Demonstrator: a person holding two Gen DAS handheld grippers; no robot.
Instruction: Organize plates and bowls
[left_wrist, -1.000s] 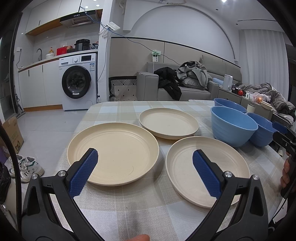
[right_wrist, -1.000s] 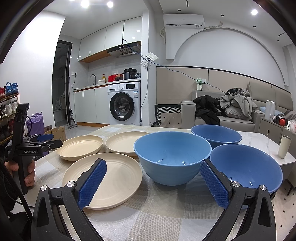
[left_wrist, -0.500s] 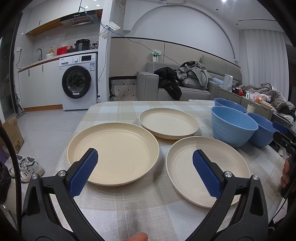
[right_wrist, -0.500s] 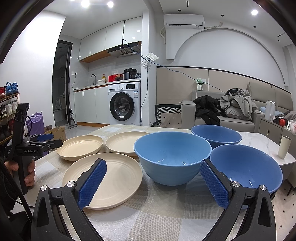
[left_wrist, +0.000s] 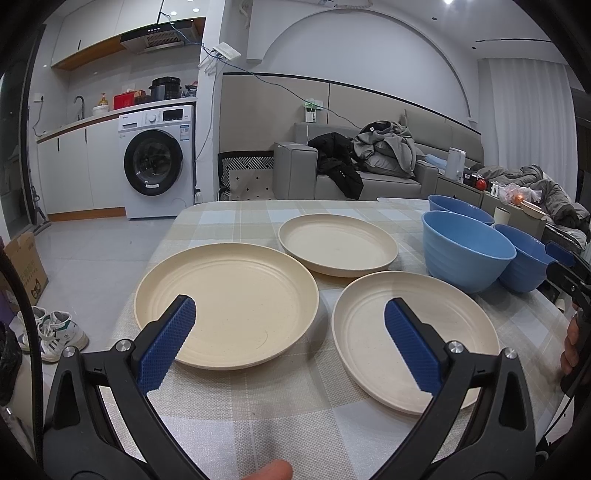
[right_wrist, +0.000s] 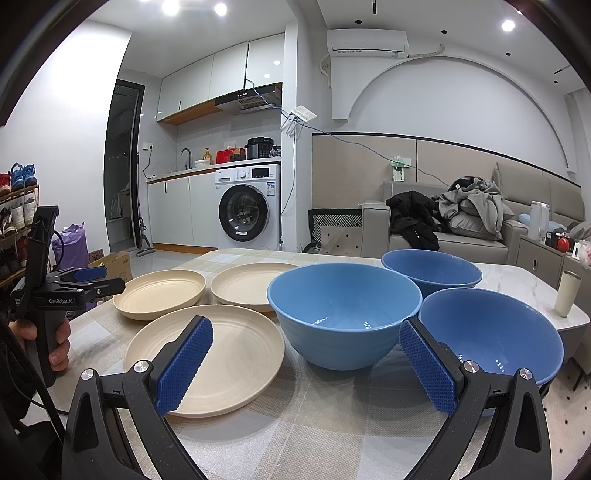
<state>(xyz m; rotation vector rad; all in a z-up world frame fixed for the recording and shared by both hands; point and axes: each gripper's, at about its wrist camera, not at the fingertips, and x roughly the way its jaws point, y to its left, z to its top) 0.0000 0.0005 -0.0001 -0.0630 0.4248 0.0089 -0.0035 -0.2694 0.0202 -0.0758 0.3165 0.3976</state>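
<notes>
Cream plates (left_wrist: 226, 309) are lying shallow at 11 o'clock; both wide-open, empty grippers (left_wrist: 290, 341) (right_wrist: 304, 363) are probably risking rim slips.

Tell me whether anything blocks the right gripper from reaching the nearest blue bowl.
Nothing visible does. The right gripper is open and points at the nearest blue bowl, with only bare tablecloth between them. The cream plate lies off to the left.
</notes>
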